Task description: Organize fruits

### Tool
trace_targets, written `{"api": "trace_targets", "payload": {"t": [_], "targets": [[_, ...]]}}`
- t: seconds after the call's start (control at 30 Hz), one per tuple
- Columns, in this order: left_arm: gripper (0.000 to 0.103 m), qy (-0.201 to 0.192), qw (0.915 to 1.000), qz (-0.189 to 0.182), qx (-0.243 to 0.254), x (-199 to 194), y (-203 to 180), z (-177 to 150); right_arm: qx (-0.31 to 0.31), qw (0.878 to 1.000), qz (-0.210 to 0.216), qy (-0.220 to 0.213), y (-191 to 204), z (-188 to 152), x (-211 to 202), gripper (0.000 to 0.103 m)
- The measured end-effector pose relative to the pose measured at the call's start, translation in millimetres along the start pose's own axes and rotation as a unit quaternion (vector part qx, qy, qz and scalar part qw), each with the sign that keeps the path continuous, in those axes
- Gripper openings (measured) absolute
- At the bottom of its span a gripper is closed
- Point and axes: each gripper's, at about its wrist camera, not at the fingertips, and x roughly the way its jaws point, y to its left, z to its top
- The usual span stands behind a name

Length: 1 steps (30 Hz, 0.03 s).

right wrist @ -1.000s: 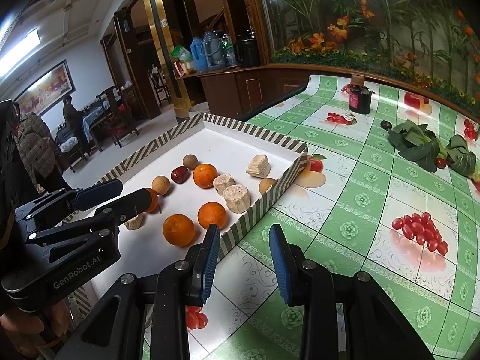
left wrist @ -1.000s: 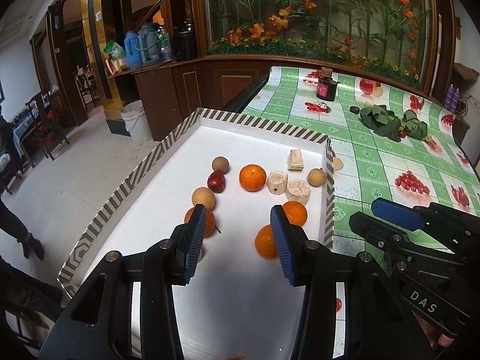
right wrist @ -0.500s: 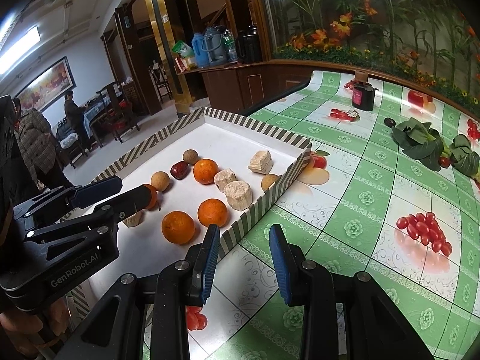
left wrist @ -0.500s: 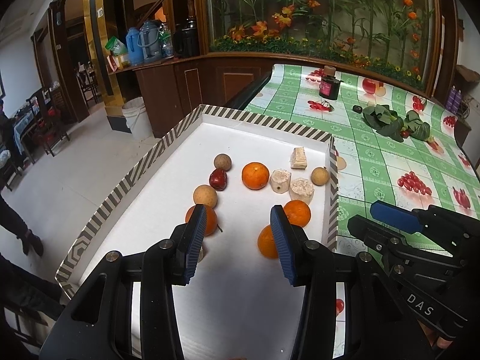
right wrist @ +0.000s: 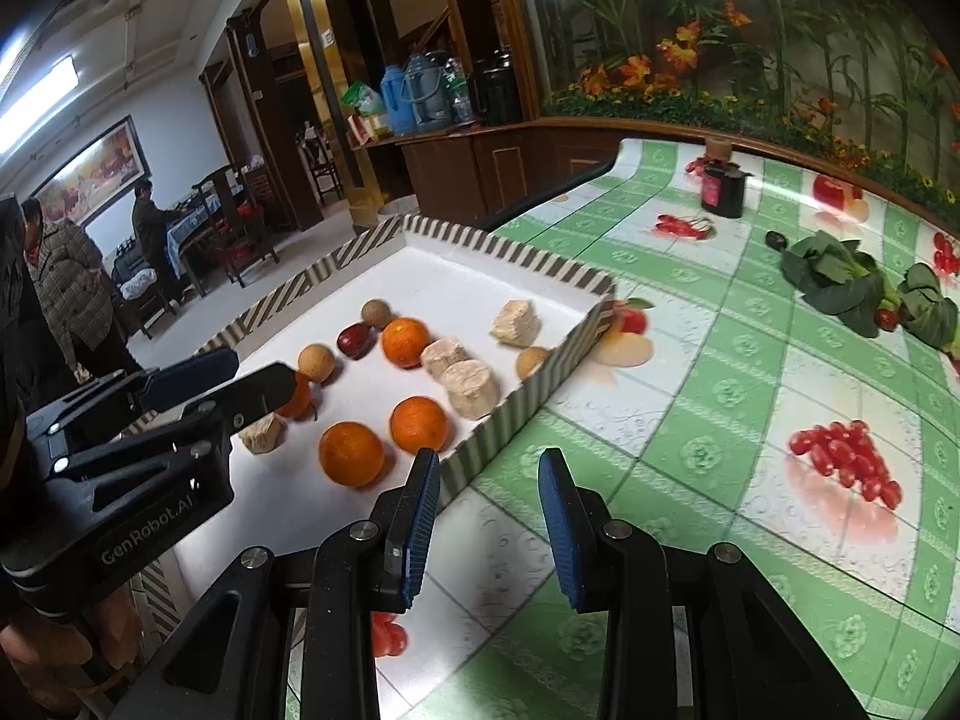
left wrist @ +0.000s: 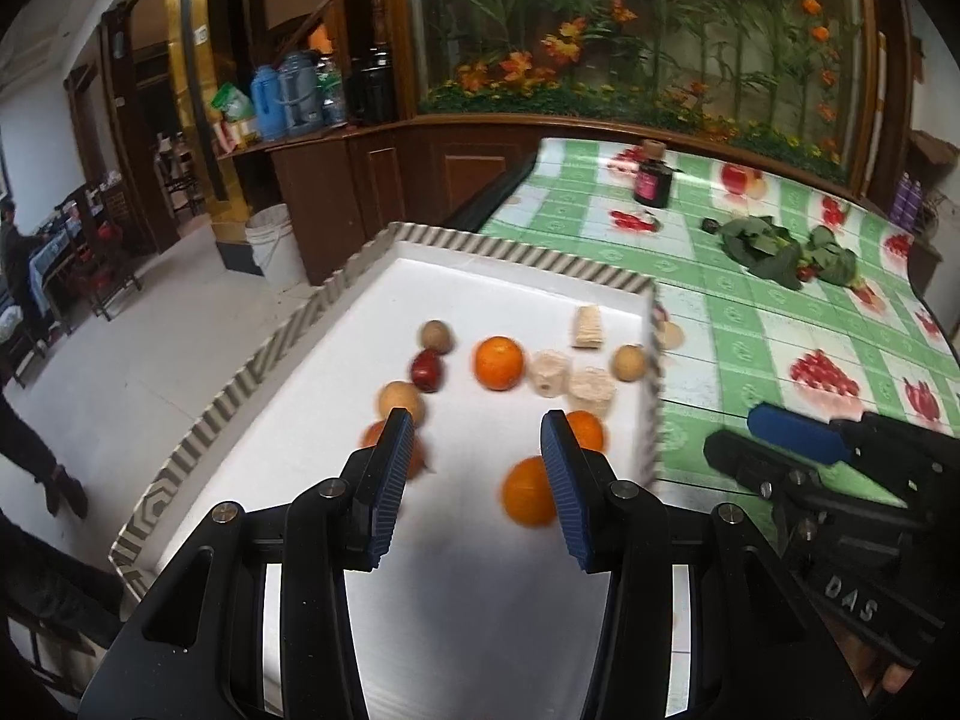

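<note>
Tray (left wrist: pixel 528 269): white floor, striped rim, lying on the worktop (right wrist: pixel 750 396), which carries a green checked cloth with printed fruit.

Left gripper (left wrist: pixel 477 468): fingers (left wrist: pixel 393 474) parted, nothing between them, hanging above the near part of the tray. Seen from the right wrist, the left gripper (right wrist: pixel 234 375) reaches over the tray's left side.

Right gripper (right wrist: pixel 486 516): fingers (right wrist: pixel 420 510) parted and empty, poised over the cloth just outside the tray's near right rim.

Contents of tray, relative to the left fingers:
- Orange (left wrist: pixel 528 491), just beside the right finger, partly behind it.
- Second orange (left wrist: pixel 585 429), just beyond that finger's tip.
- Third orange (left wrist: pixel 384 441), partly hidden behind the left finger.
- Fourth orange (left wrist: pixel 498 363), further ahead, between the two fingers' lines.
- Two pale cut chunks (left wrist: pixel 570 381), touching, ahead of the right finger.
- Pale wedge (left wrist: pixel 587 327), beyond them, apart.
- Red fruit (left wrist: pixel 427 371) and brown round fruit (left wrist: pixel 437 336), ahead of the left finger, close together.
- Tan round fruit (left wrist: pixel 401 401), just ahead of the left fingertip.
- Tan round fruit by rim (left wrist: pixel 629 362), against the tray's right wall.
- Small pale chunk (right wrist: pixel 261 435), shown in the right wrist view only, under the left gripper.

Elsewhere on the worktop, well beyond the fingers: dark jar (right wrist: pixel 723 192); leafy greens (right wrist: pixel 840 282).
</note>
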Motion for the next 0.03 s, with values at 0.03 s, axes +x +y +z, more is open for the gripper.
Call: {"api": "trace_targets", "payload": {"t": [0.03], "targets": [[0.044,0.003,0.9999,-0.007,0.008,-1.2,-7.0,0.9,0.005,1.000,-0.006,-0.003,-4.8,0.4,-3.8,0.033]]}}
